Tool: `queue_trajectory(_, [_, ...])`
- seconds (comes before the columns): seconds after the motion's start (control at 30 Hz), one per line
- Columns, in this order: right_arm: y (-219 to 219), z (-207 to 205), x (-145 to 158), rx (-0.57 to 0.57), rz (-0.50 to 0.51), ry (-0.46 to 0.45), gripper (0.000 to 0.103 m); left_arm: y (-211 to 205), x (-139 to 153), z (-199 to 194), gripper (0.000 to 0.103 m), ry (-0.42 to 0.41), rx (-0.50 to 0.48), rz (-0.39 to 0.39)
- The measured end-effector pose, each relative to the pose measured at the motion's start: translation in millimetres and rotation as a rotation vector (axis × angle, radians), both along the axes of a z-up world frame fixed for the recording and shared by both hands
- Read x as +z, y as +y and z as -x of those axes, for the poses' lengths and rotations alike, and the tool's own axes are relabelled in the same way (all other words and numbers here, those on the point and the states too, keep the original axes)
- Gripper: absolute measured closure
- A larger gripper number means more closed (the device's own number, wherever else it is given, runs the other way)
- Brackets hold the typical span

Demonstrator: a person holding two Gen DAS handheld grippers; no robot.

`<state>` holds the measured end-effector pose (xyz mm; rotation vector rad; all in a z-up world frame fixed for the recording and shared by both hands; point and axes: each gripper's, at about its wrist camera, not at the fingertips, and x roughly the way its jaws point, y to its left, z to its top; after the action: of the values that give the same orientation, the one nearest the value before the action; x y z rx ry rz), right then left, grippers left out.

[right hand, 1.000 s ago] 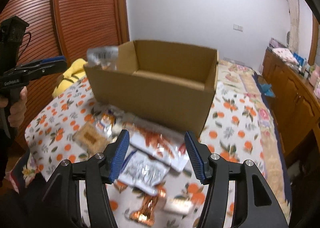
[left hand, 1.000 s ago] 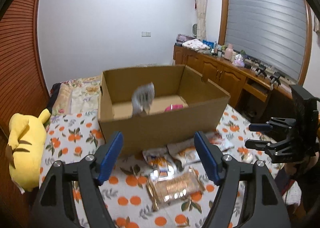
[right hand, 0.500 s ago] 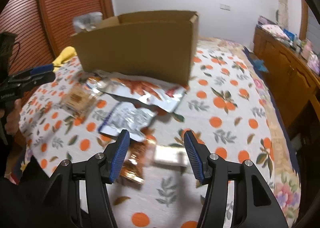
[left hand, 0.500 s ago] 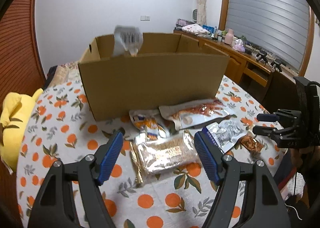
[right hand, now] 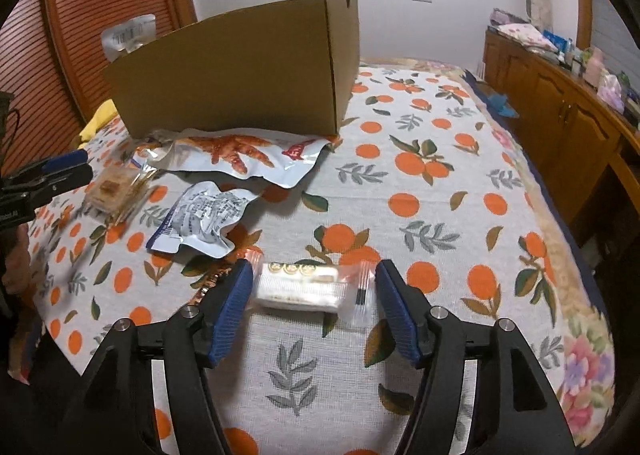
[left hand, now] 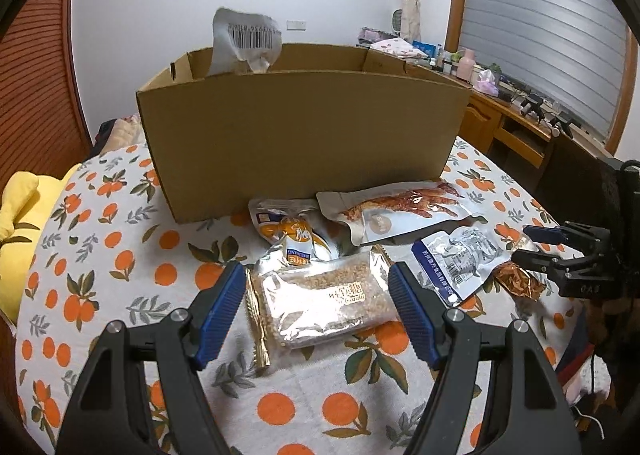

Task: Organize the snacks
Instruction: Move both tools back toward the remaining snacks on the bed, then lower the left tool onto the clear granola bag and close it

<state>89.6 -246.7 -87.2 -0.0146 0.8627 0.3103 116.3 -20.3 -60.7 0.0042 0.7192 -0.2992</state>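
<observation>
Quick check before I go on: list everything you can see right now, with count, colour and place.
box: 1, brown, back of the table
pouch: 1, silver, sticking up from the box
snack packs: 6, table in front of the box; clear brittle pack between left tool fingers, white cake pack between right tool fingers
cloth: 1, white with oranges, covering the table
plush: 1, yellow, left of the table
left tool: open, over the brittle pack
right tool: open, opening around the cake pack

Even indoor light, glare on foil packets (left hand: pixel 328 299), fisheye-bent dark corners, slight blur at edges.
</observation>
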Motion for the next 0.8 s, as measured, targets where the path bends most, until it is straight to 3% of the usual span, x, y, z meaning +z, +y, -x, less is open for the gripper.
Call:
queue_trajectory(0.27, [11.0,7.2,-4.6,-0.005,0.073,-0.055,0.036,-8.6,-10.6,-9.2,0.028,0.042,0.008,-0.017])
queue_trajectory(0.43, [7.9,8.4,-6.0,-0.008,0.055,-0.069,0.036,-13.6,-22.0,-15.5,0.024,0.08,0.012,-0.049])
queue_trajectory(0.8, [7.7,9.9,-5.8,-0.009,0.046,-0.074,0.036,-11.6,-27.2,-27.2,0.013,0.127,0.015,0.009])
